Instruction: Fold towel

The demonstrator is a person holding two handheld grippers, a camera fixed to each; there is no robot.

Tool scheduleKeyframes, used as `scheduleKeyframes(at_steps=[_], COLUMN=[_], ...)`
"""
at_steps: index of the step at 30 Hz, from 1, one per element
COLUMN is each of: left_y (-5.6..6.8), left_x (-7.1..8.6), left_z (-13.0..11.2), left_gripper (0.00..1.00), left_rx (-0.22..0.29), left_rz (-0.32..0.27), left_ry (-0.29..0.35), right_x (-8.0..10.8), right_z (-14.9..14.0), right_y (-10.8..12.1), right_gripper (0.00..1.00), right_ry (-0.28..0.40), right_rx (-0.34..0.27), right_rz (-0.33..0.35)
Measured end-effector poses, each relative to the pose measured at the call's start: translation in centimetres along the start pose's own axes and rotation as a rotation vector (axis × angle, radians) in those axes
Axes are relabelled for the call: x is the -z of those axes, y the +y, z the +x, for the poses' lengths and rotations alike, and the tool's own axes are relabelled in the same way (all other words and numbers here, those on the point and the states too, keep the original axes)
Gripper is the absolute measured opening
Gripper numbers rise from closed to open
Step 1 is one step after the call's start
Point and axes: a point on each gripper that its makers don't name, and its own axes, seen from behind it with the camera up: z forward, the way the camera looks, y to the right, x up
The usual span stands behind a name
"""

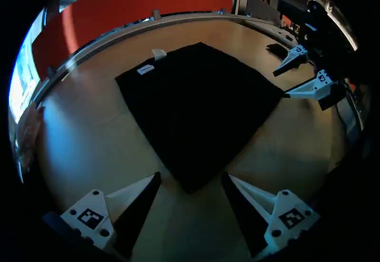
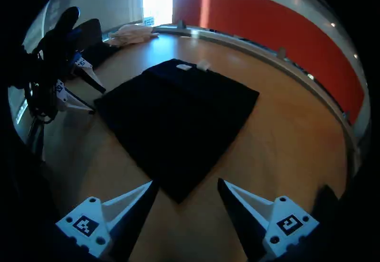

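Holding the left gripper (image 1: 190,174) and right gripper (image 2: 186,181) open, we aim ea. at a near corner of the towel (image 1: 199,100), which lies flat on the table (image 1: 95,134). Jaws straddle the corners w/o gripping, prob. to pinch both and fold across.

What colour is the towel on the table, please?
The towel is black, clearest in the right gripper view.
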Motion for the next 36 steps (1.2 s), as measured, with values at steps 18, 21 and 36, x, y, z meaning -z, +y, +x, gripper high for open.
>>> scheduleKeyframes(at_steps=[18, 21, 36], left_y=[-0.2, -0.2, 0.5], left_x=[0.0, 0.0, 0.0], left_z=[-0.1, -0.2, -0.2], left_gripper=[0.86, 0.80, 0.45], left_rx=[-0.006, 0.000, 0.003], left_rz=[0.016, 0.021, 0.022], left_ry=[-0.014, -0.016, -0.030], right_x=[-0.9, -0.9, -1.1], right_z=[-0.8, -0.7, -0.5], right_y=[-0.3, -0.5, -1.2], right_gripper=[0.72, 0.65, 0.21], right_ry=[-0.020, -0.020, -0.022], right_rx=[-0.003, -0.001, -0.006], right_rz=[0.027, 0.031, 0.043])
